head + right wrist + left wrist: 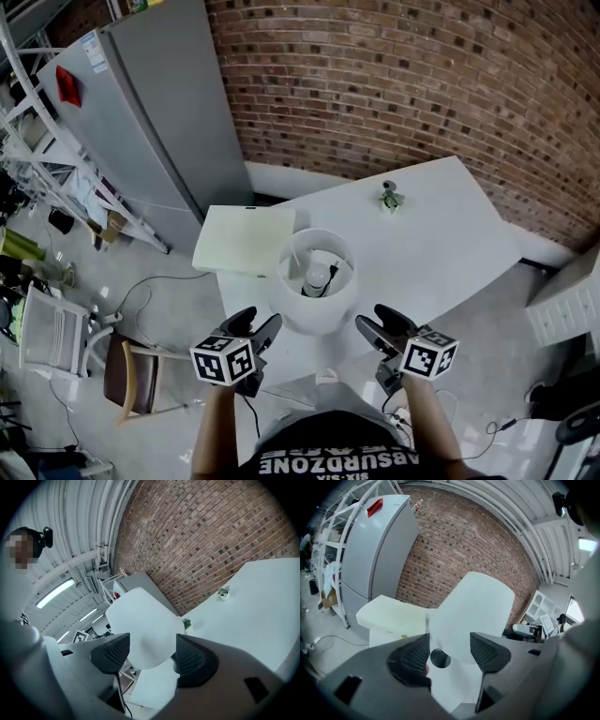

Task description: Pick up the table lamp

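Left gripper (255,328) and right gripper (380,326) both have their jaws wide apart, gripping nothing. They sit at the near side of the table lamp (317,281), 1 on each flank, not touching it. Each gripper view shows the white shade just ahead of the gap. From above, the shade hides the lamp's base. A dark round spot (439,658) low in the left gripper view is hard to identify. The lamp stands near the worktop's (441,234) front left corner.
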Demonstrator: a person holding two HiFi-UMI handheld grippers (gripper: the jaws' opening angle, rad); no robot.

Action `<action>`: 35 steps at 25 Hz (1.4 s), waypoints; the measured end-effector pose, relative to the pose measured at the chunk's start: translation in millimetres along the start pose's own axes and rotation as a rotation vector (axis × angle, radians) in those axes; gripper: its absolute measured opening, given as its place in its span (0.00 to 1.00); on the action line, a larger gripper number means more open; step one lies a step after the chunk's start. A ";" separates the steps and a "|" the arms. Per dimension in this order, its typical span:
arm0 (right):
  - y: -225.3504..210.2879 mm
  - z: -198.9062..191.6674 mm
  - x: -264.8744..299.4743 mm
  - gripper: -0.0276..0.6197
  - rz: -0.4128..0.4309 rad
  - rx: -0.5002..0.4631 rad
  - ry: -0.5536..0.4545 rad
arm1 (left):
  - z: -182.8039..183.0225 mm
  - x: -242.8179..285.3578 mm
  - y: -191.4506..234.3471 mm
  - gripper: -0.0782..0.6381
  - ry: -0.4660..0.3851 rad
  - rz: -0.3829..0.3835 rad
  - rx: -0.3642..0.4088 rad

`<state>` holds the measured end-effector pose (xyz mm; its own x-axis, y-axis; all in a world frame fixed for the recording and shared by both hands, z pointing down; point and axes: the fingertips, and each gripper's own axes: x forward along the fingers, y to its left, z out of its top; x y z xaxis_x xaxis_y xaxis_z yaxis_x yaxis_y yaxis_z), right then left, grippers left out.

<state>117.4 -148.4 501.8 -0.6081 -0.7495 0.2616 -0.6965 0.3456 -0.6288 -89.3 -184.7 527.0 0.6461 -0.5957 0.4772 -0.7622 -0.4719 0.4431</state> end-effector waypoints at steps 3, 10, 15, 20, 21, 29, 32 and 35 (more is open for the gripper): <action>-10.0 2.0 9.4 0.48 0.003 0.000 0.039 | -2.7 6.6 5.4 0.46 0.012 -0.038 -0.041; -39.5 -3.5 25.0 0.48 0.067 0.035 0.128 | -2.4 16.6 22.3 0.46 0.017 -0.043 -0.103; -49.8 -8.6 38.2 0.48 0.136 0.104 0.174 | -5.2 20.4 22.8 0.46 0.018 -0.128 -0.162; -52.9 -8.2 45.2 0.48 0.193 0.135 0.213 | -8.1 24.1 23.0 0.46 -0.005 -0.242 -0.263; -54.2 -10.8 45.7 0.48 0.215 0.151 0.225 | -8.9 25.2 23.0 0.46 -0.010 -0.278 -0.291; -57.1 -13.9 52.4 0.49 0.322 0.235 0.265 | -11.4 33.1 21.5 0.46 -0.029 -0.490 -0.489; -52.2 -11.2 55.0 0.49 0.359 0.262 0.261 | -13.3 34.7 23.4 0.46 -0.045 -0.548 -0.516; -51.3 -14.0 56.4 0.49 0.411 0.310 0.269 | -11.1 36.4 16.0 0.46 -0.079 -0.651 -0.636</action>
<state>113.5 -200.5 559.1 -0.9086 -0.4051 0.1021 -0.2634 0.3658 -0.8926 -77.5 -206.7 559.8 0.9185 -0.3913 -0.0567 -0.0677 -0.2968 0.9525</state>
